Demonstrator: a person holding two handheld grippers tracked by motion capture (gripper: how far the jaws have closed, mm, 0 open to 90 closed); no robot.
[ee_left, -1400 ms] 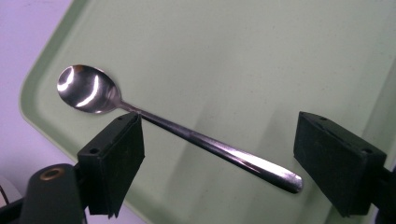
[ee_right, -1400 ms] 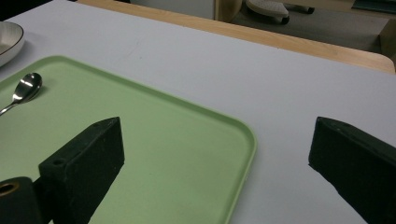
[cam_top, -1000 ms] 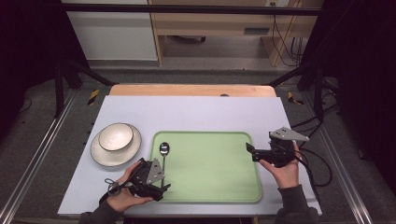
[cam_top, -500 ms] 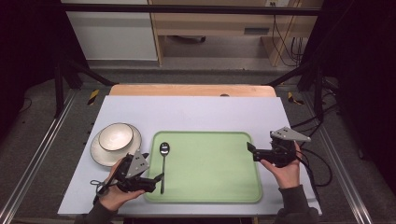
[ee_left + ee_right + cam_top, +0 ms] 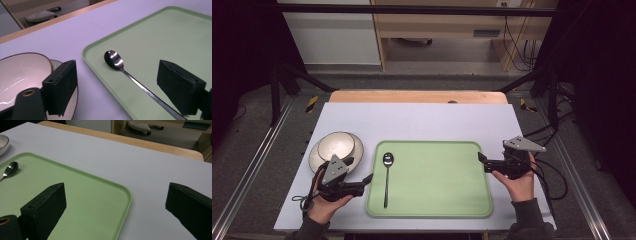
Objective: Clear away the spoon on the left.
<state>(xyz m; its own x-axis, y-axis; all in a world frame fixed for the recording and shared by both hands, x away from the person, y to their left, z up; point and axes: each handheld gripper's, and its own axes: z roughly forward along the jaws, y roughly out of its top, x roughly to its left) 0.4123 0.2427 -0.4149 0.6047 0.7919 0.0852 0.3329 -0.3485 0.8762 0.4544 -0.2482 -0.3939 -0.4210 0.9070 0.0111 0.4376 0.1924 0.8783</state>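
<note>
A metal spoon (image 5: pixel 386 176) lies lengthwise on the left part of the green tray (image 5: pixel 437 180), its bowl end toward the far side. My left gripper (image 5: pixel 365 183) hovers just left of the tray's left edge, level with the spoon's handle, jaws open with nothing held. In the left gripper view the spoon (image 5: pixel 113 60) lies on the tray (image 5: pixel 175 37) ahead of my left gripper (image 5: pixel 117 75). My right gripper (image 5: pixel 483 163) stands open at the tray's right edge. The right gripper view shows the tray's corner (image 5: pixel 75 195) in front of my right gripper (image 5: pixel 117 202) and the spoon (image 5: pixel 10 170) far off.
A cream bowl (image 5: pixel 336 145) sits on a plate (image 5: pixel 318 159) left of the tray, close behind the left gripper. The bowl (image 5: pixel 20 75) appears beside the left jaw. The white tabletop (image 5: pixel 422 122) stretches beyond the tray to a wooden far edge (image 5: pixel 417 96).
My left gripper has drawn back to the left, from over the spoon's handle on the tray to just off the tray's edge. The spoon stays on the tray. The right gripper has not moved.
</note>
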